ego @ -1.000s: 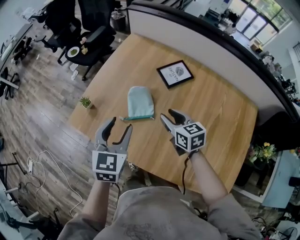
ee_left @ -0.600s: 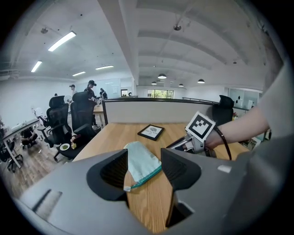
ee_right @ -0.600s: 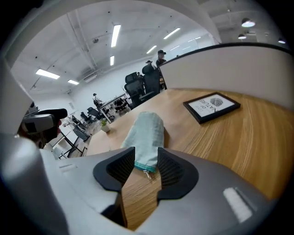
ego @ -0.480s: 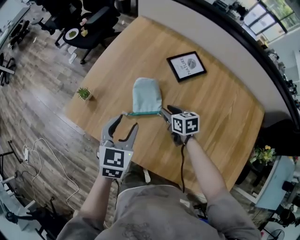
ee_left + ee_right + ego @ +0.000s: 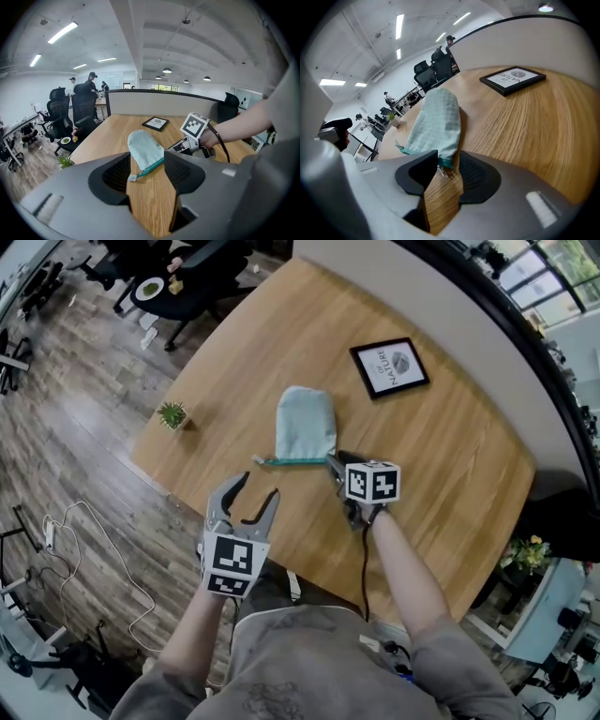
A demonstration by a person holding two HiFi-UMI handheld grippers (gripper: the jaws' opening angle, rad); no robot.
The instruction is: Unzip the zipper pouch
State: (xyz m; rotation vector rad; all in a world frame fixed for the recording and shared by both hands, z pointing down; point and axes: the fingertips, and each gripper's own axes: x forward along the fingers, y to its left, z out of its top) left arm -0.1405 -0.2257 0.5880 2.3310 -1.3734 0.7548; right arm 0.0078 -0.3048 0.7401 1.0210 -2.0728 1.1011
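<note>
Left gripper (image 5: 255,489) was held nearest, fingers spread wide, nothing gripped. Right gripper (image 5: 334,465) fingers were parted (narrow gap), with the zip end of the zipper pouch (image 5: 307,425) between the tips, unclamped. Pouch was laid flat mid-worktop (image 5: 450,474), picture frame (image 5: 389,367) beyond.

Wooden table (image 5: 450,456), framed print (image 5: 389,367) lying on it, small potted plant (image 5: 172,415) at its edge

Left claw (image 5: 146,163), jaws apart, with only bare tabletop (image 5: 112,133) between them. Just beyond the tips the pale green zipper pouch (image 5: 144,147) lies flat, its teal zipper edge (image 5: 151,166) nearest the camera. The right claw (image 5: 176,147), bearing its marker cube (image 5: 194,125), meets the pouch's right corner. A framed picture (image 5: 155,123) lies farther back, and a small plant (image 5: 64,161) stands near the tabletop's left edge.
</note>
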